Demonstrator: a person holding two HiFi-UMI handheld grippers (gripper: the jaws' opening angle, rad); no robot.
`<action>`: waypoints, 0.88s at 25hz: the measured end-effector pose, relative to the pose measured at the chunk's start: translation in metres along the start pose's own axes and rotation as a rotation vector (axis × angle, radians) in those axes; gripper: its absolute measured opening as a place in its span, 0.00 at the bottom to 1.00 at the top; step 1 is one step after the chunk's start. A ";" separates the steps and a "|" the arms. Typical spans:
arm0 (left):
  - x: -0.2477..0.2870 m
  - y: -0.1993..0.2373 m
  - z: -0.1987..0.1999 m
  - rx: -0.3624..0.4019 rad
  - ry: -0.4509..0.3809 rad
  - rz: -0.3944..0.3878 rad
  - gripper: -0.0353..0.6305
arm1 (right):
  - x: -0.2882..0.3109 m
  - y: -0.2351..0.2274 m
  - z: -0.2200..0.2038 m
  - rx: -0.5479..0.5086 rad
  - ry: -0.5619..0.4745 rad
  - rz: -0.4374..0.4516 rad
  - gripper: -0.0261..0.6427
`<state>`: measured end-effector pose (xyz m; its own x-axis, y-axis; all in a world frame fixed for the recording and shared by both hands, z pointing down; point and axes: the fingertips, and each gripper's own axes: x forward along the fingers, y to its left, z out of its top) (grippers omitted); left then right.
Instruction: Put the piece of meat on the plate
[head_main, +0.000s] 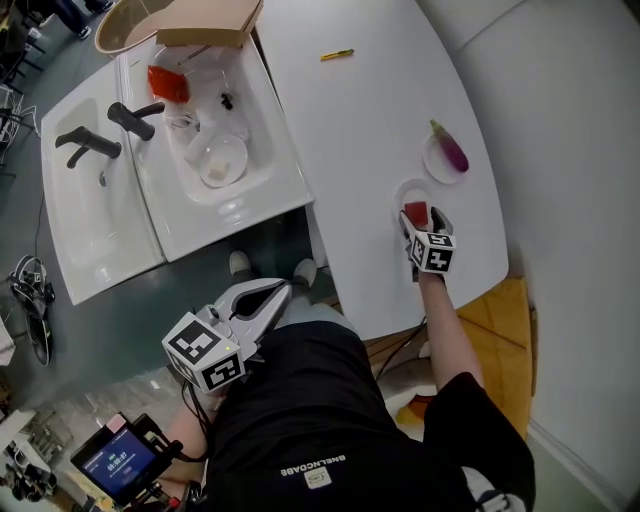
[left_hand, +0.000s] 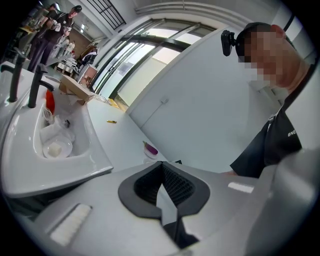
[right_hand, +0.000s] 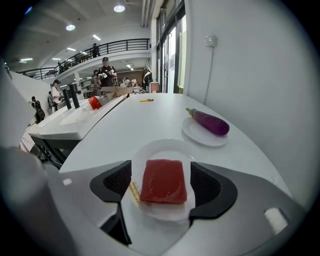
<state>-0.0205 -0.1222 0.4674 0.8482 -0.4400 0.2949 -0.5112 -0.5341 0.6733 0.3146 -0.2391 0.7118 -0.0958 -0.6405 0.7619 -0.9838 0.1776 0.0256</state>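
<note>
One piece of meat (right_hand: 163, 181), red and slab-shaped, lies flat on the near plate (right_hand: 165, 145), roughly in the middle of it. There are two white plates on the white table (head_main: 370, 110): this one, and a far plate (head_main: 432, 165) just beside it with one purple eggplant (head_main: 450, 148) on it.

There are two grippers. The right gripper (right_hand: 161, 167) hangs tilted down over the near plate with its jaws wide apart. The meat sits between them with a gap on each side (pads not touching it). The left gripper (left_hand: 161, 164) is held low by the person's body, off the table, with its jaws together at the tips and nothing between them.

One small yellow object (head_main: 337, 54) lies alone at the far end of the table, well apart from the plates.

Left of the table is a white double sink (head_main: 250, 190) with two black faucets (head_main: 135, 118). The basin nearer the table holds one clear dish (head_main: 222, 160), one red item (head_main: 167, 83) and some small bits too small to make out. One cardboard box (head_main: 210, 25) rests on the sink's far edge.

Nothing stands between the right gripper and the meat; the eggplant plate is off to the far side. One screen device (head_main: 118, 460) shows at the bottom left of the head view.
</note>
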 end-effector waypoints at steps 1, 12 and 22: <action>-0.002 0.003 0.004 -0.004 0.003 -0.005 0.08 | -0.002 0.002 0.004 0.005 -0.002 -0.004 0.58; -0.004 -0.001 0.019 0.059 0.023 -0.091 0.08 | -0.046 0.023 0.043 0.134 -0.134 0.009 0.38; 0.001 -0.034 0.014 0.186 0.043 -0.216 0.08 | -0.132 0.067 0.070 0.341 -0.371 0.093 0.14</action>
<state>-0.0039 -0.1148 0.4350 0.9432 -0.2730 0.1892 -0.3315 -0.7369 0.5891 0.2510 -0.1946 0.5673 -0.1714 -0.8666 0.4686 -0.9561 0.0317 -0.2912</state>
